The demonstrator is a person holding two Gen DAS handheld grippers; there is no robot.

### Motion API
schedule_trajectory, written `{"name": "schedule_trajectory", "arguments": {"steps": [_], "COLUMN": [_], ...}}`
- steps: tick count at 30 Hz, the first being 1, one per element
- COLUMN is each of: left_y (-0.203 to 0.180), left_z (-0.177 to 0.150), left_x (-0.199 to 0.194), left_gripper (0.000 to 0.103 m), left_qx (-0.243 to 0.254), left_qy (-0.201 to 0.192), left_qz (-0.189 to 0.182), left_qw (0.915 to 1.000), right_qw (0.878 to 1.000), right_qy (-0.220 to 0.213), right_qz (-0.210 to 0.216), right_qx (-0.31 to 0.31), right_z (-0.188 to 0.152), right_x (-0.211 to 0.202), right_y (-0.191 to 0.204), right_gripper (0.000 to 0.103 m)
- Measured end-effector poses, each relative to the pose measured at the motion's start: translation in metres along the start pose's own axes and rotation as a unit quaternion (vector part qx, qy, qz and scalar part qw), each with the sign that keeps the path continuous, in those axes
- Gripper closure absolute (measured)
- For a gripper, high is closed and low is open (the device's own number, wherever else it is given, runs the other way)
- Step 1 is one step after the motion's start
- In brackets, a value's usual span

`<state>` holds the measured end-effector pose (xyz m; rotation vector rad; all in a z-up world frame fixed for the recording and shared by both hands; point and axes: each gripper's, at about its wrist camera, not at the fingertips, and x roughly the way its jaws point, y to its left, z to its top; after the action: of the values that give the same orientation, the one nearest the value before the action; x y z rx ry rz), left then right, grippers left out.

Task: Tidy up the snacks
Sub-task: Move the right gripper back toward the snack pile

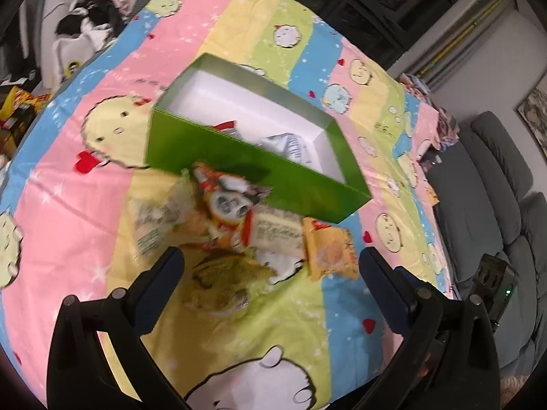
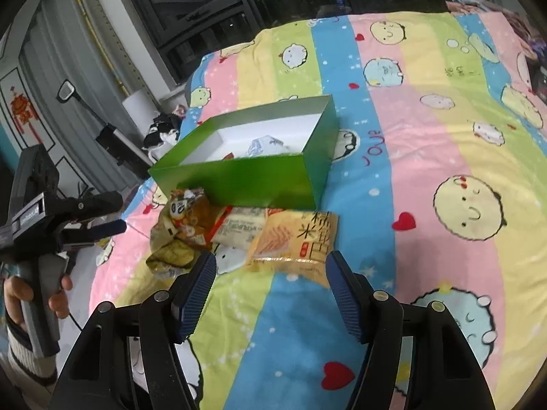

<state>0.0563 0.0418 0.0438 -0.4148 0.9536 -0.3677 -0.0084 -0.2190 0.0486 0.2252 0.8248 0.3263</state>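
Left wrist view. Your left gripper (image 1: 270, 266) hung spread and empty over the snack pile (image 1: 225, 225), which lay on the bedsheet (image 1: 68, 205) touching the near wall of the green box (image 1: 239, 157). At least 2 packets already sat inside the box. Directly between the fingers: a greenish packet (image 1: 218, 283); beyond it a panda-print orange packet (image 1: 229, 201) and, to the right, an orange packet (image 1: 330, 253). Risk, as judged: the wrappers overlapped, so a close here could have pinched 2 at once or dragged a neighbour; slick film could have slipped out of the pads on the lift. Room: grey sofa (image 1: 495, 184) at right, dark windows behind.

Right wrist view. Your right gripper (image 2: 270, 273) was likewise spread, holding nothing, with the large orange rice-cracker packet (image 2: 294, 239) just ahead of its fingers. Your left gripper (image 2: 85, 218) hovered near the pile's far side. Risk, as judged: both tools aimed at 1 heap and could have collided; a nudge could have shoved the light box across the soft, yielding sheet. Surface: striped cartoon fabric, slightly rumpled. Room: grey wall panels, red hanging ornament (image 2: 22, 112).
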Motion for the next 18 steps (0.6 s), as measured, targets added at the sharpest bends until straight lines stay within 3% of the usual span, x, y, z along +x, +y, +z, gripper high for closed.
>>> {"name": "schedule_trajectory", "arguments": {"steps": [8,18], "left_y": [0.037,0.060], "left_z": [-0.017,-0.035], "left_x": [-0.009,0.001], "left_gripper": [0.001,0.001], "left_qx": [-0.027,-0.044], "left_qy": [-0.013,0.006], "left_qz": [0.047,0.031], "left_qw": [0.9985,0.9986], "right_qw": [0.999,0.996], "right_qy": [0.026,0.064], "right_qz": [0.026,0.054], "right_qx": [-0.007,-0.028], "right_z": [-0.012,-0.020], "right_x": [0.017,0.046], "right_y": [0.015,0.036], "right_gripper": [0.036,0.036]}}
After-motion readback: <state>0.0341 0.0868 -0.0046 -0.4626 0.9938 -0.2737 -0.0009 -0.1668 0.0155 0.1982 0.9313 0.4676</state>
